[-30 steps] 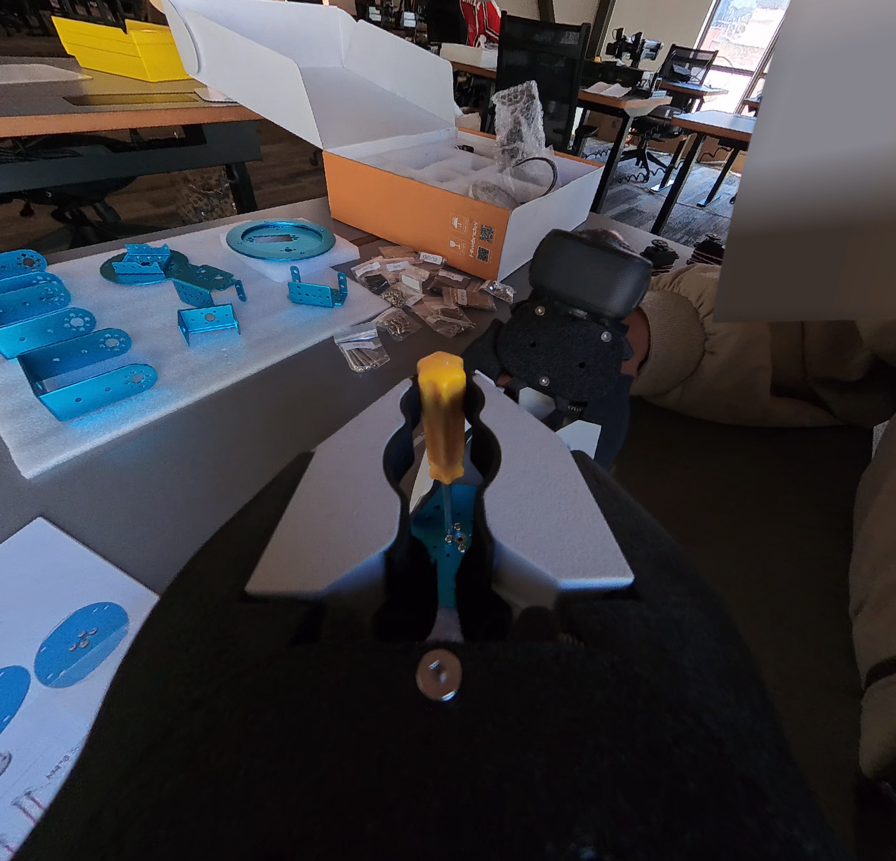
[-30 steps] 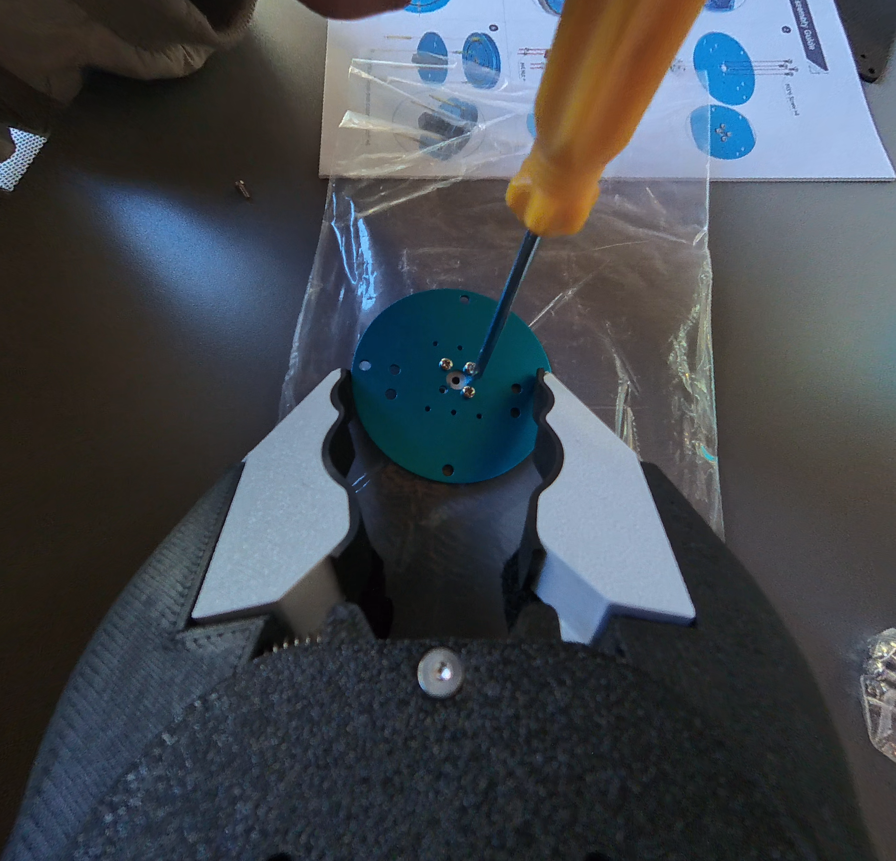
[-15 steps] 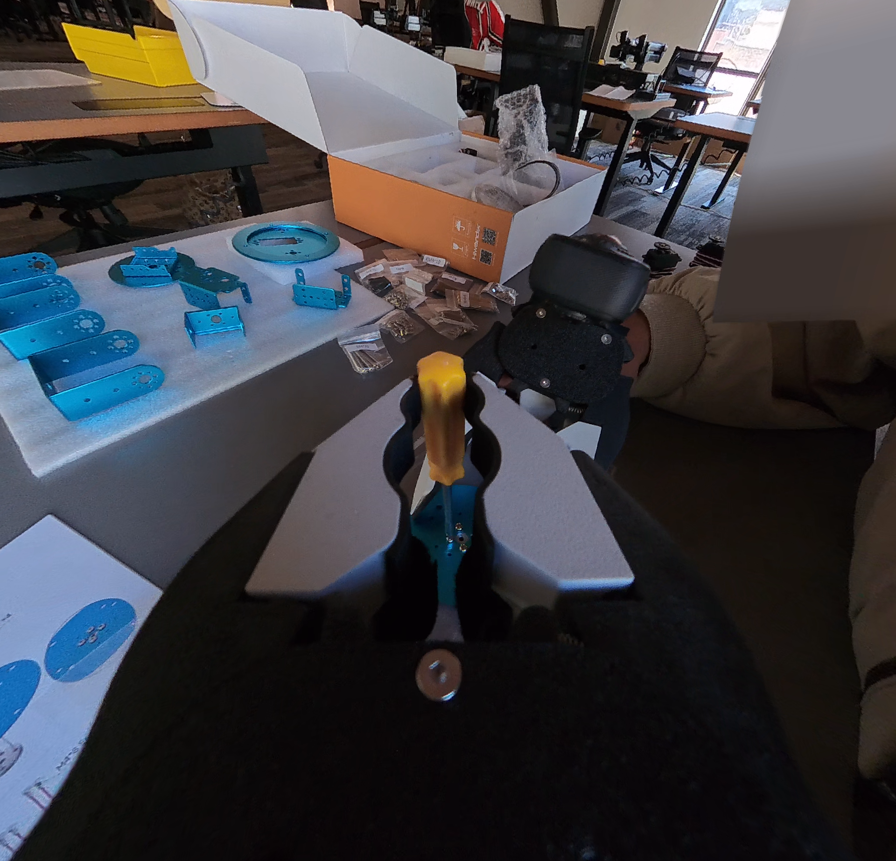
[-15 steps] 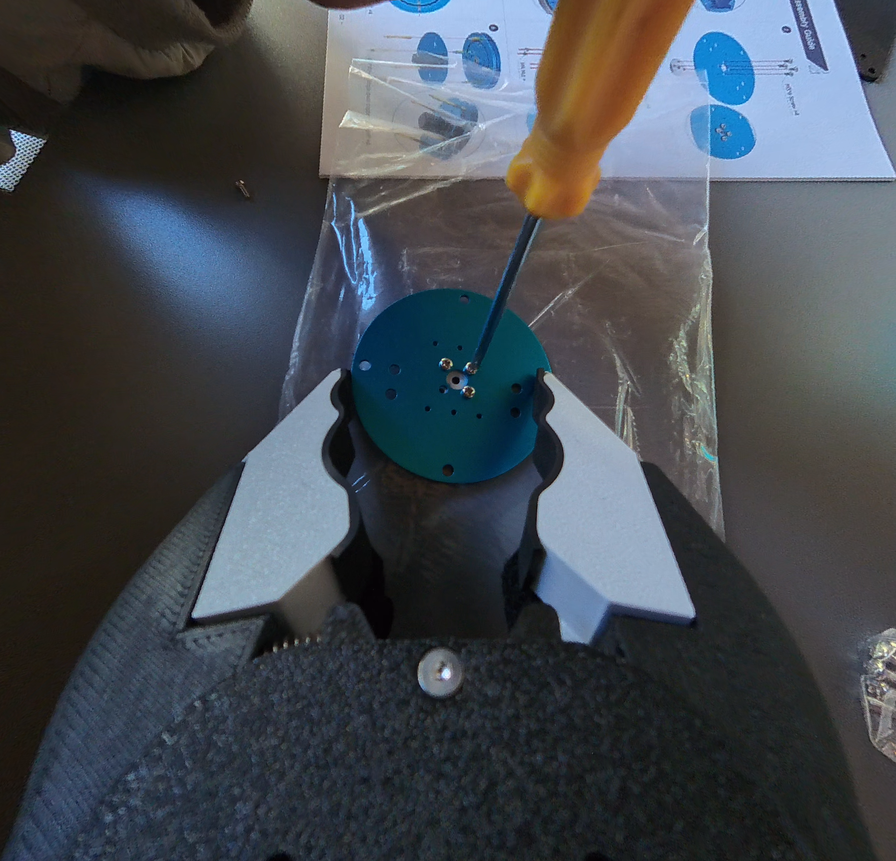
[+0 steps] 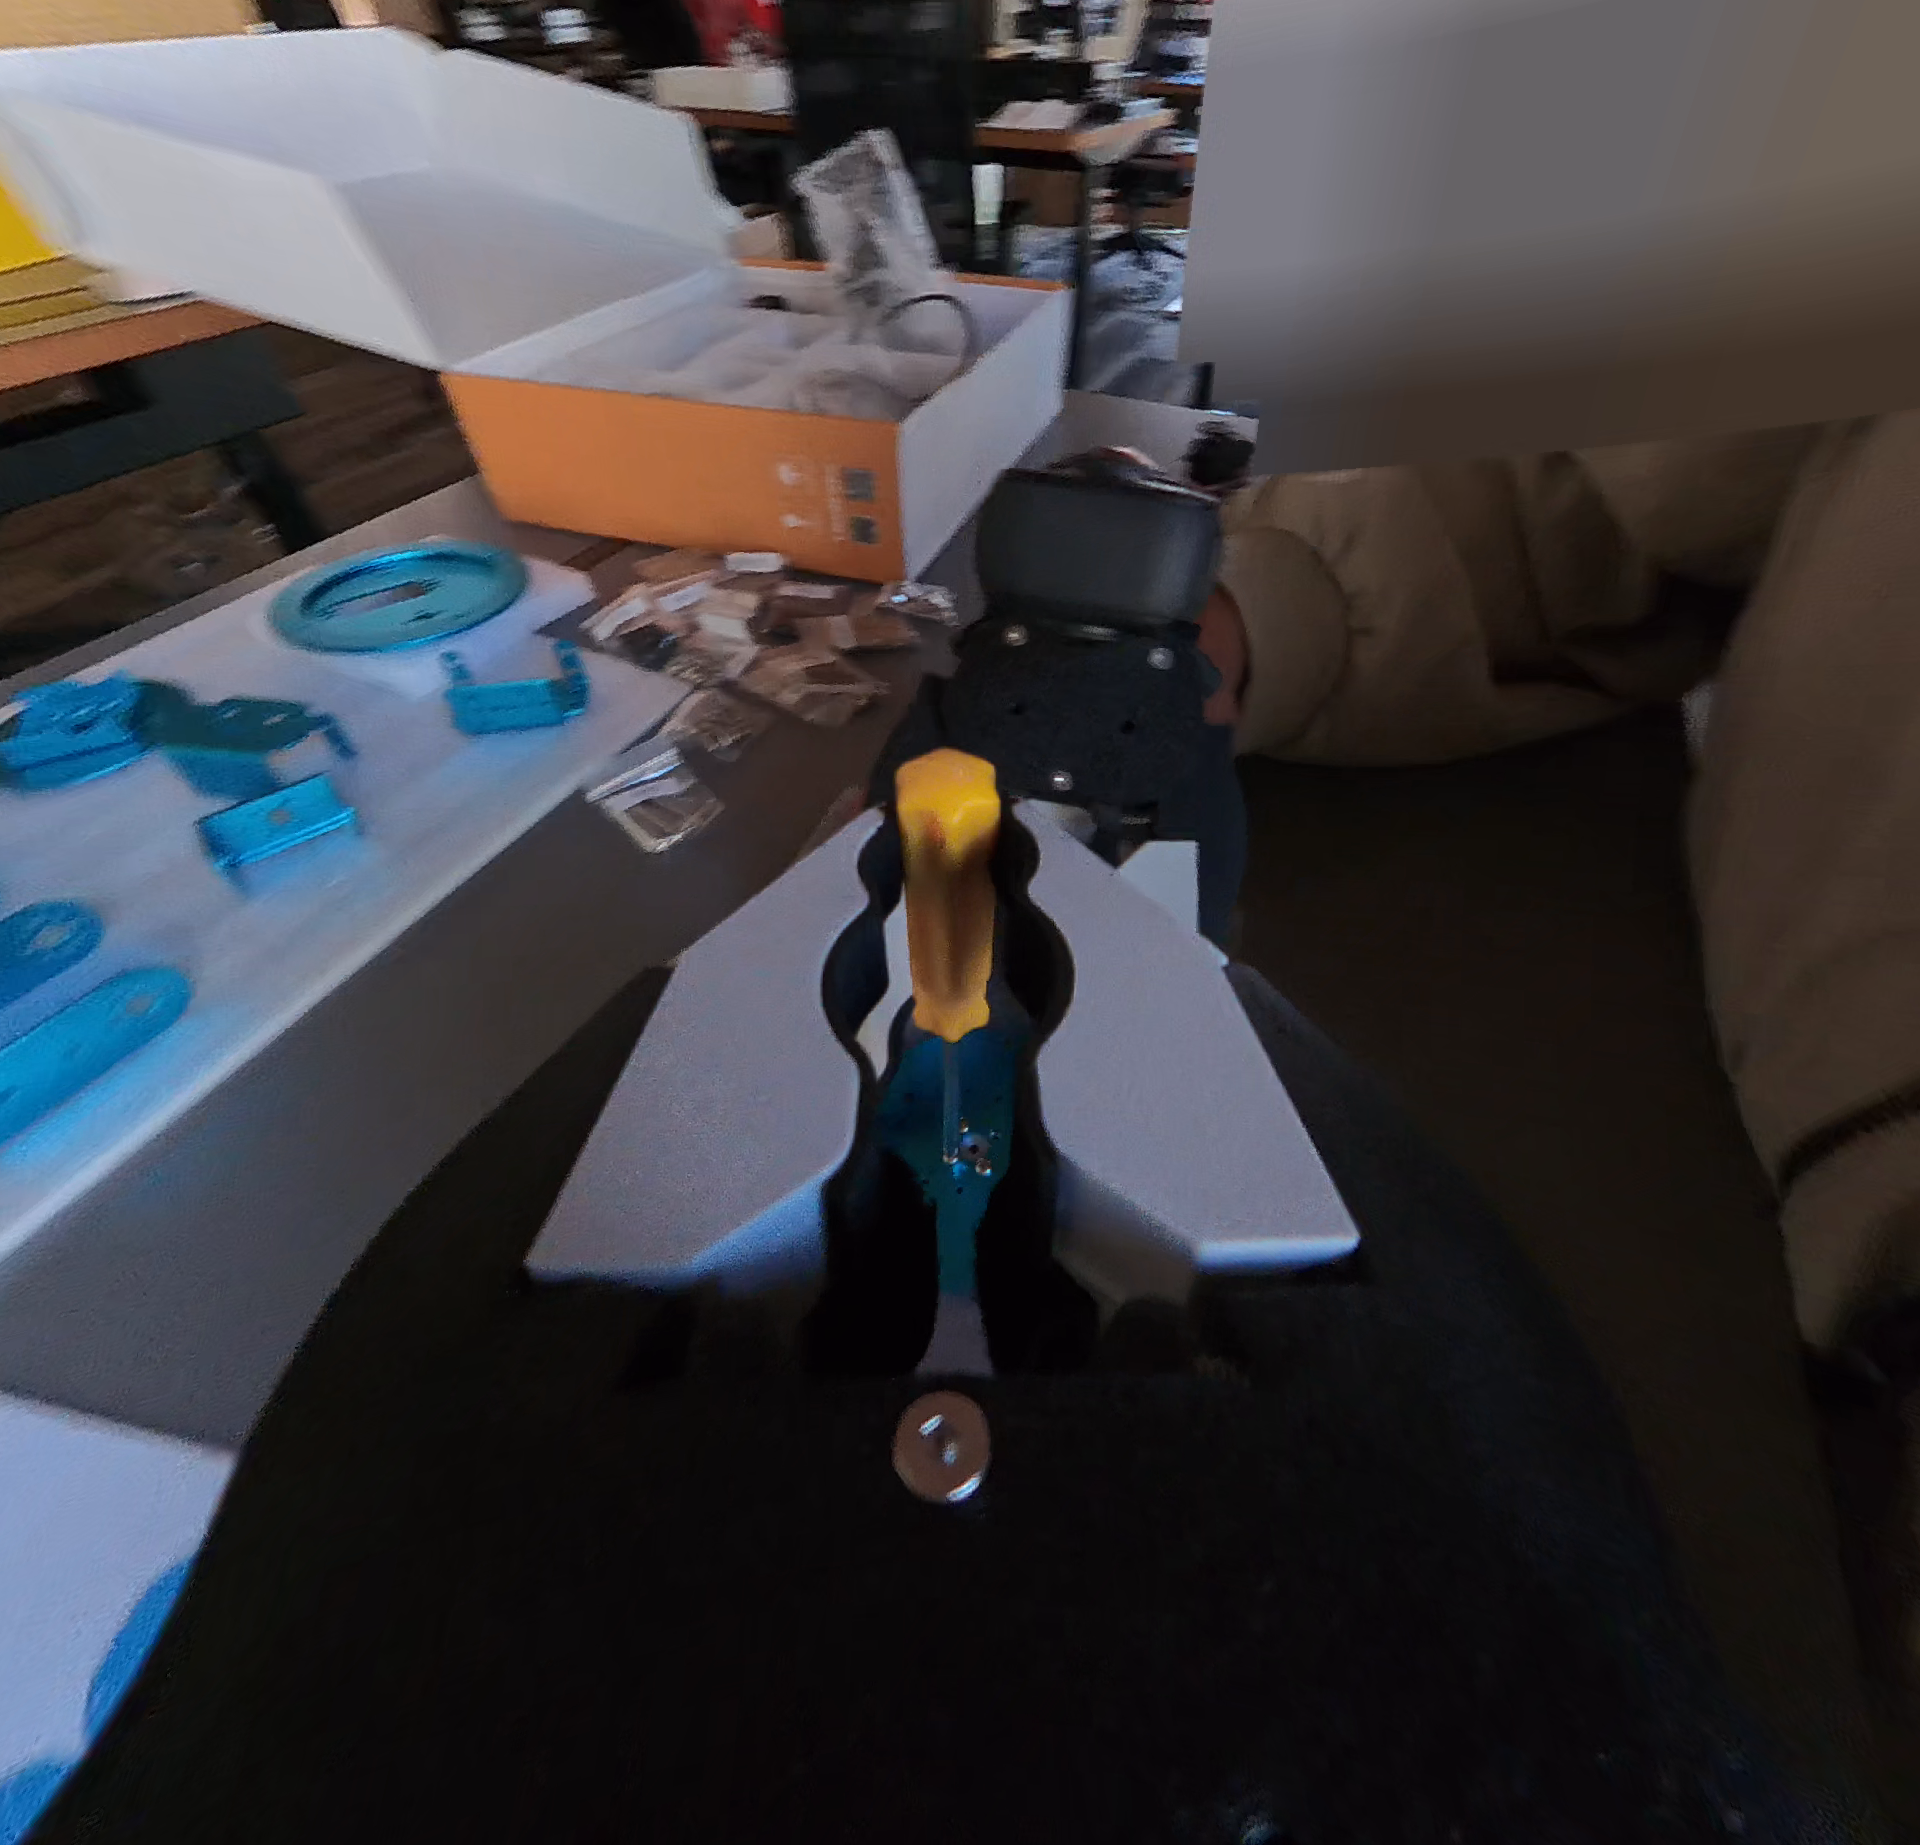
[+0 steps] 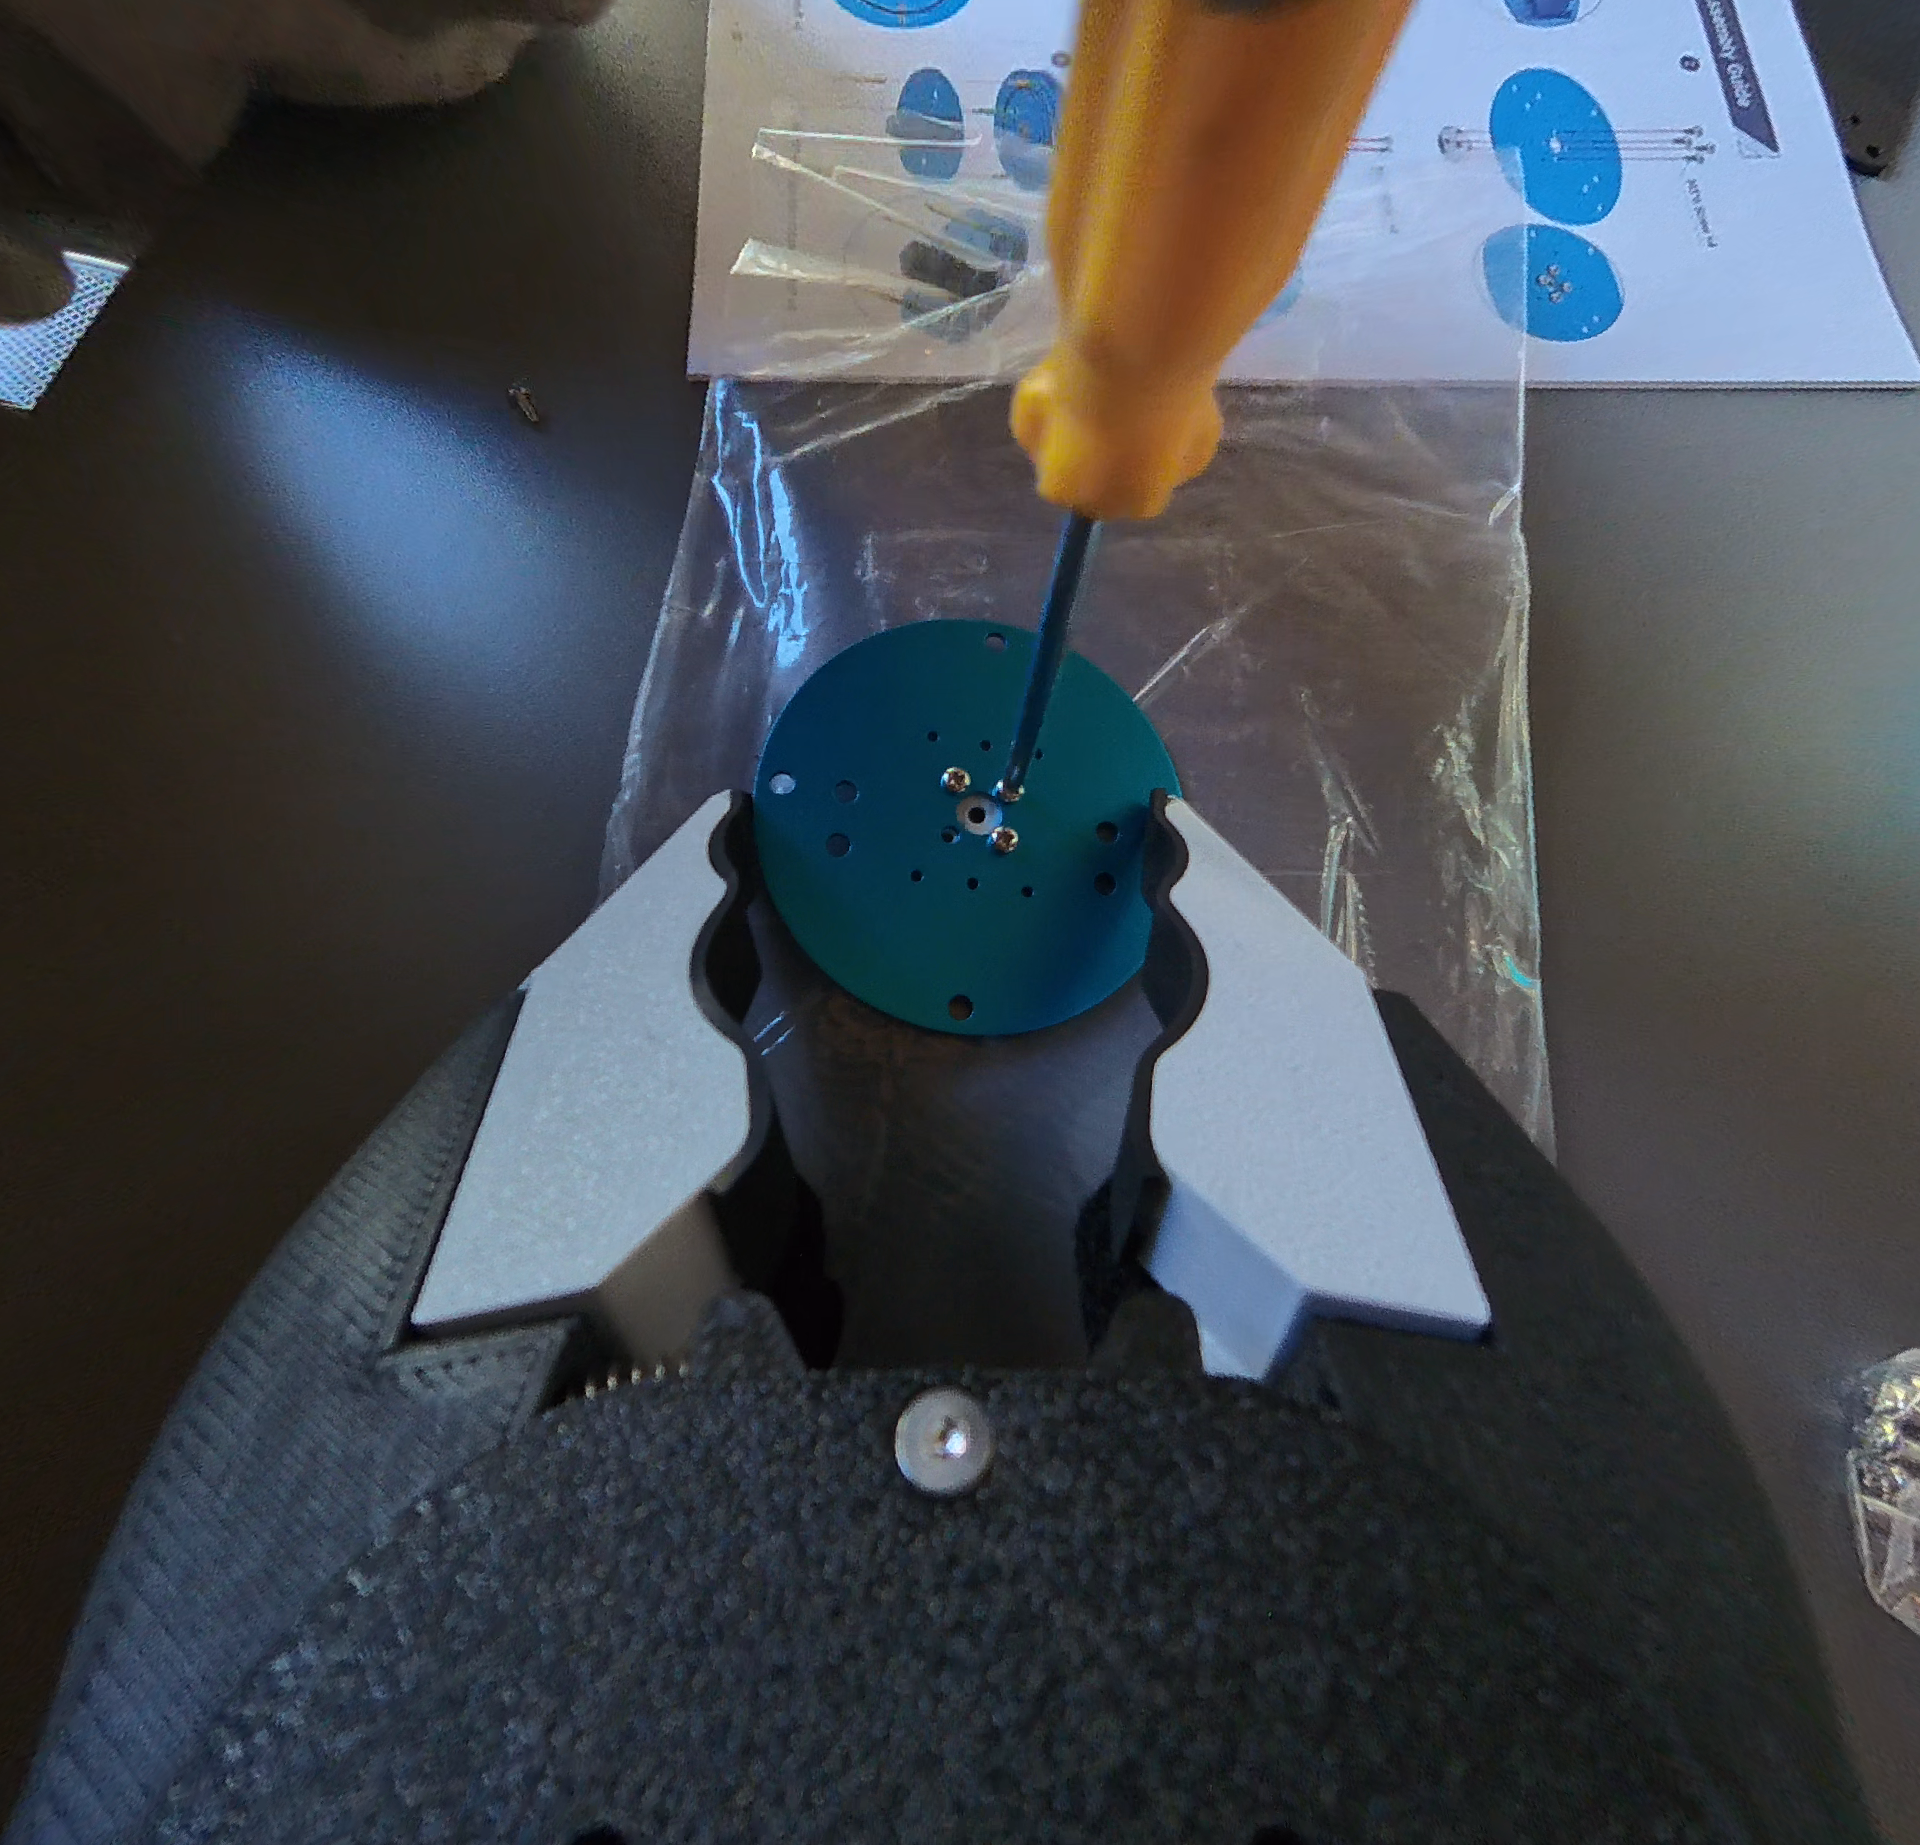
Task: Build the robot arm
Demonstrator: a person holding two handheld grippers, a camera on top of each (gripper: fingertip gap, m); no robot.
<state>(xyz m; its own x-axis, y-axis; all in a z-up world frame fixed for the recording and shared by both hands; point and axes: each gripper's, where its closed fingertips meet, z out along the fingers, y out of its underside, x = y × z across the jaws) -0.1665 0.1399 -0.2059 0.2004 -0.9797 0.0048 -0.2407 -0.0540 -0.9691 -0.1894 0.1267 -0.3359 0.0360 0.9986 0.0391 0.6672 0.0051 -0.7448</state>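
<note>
Two grippers are at work over one small assembly on a dark table [image 6: 260, 652]. The left gripper [image 5: 951, 922] is clamped on the yellow handle of a screwdriver [image 5: 945, 912], whose thin shaft slopes down so that its tip sits in one of three small screws [image 6: 1006, 839] near the centre of a blue round plate [image 6: 966, 860]. The right gripper [image 6: 951, 808] is held partly closed on the rim of that plate, a finger touching each side, and the plate lies on a clear plastic bag [image 6: 1299, 756] just in front of a printed instruction sheet [image 6: 1455, 237]. The plate looks like thin anodised metal: light, stiff and smooth-faced, so it is judged likely to slip or spin unless gripped by opposite edges, as here. The screws are tiny and easily lost; one loose screw [image 6: 527, 403] lies apart on the table. Farther off, an open orange box [image 5: 727, 445], small parts bags [image 5: 769, 642] and blue brackets [image 5: 509, 694] on white foam [image 5: 312, 943] are seen, blurred.
</note>
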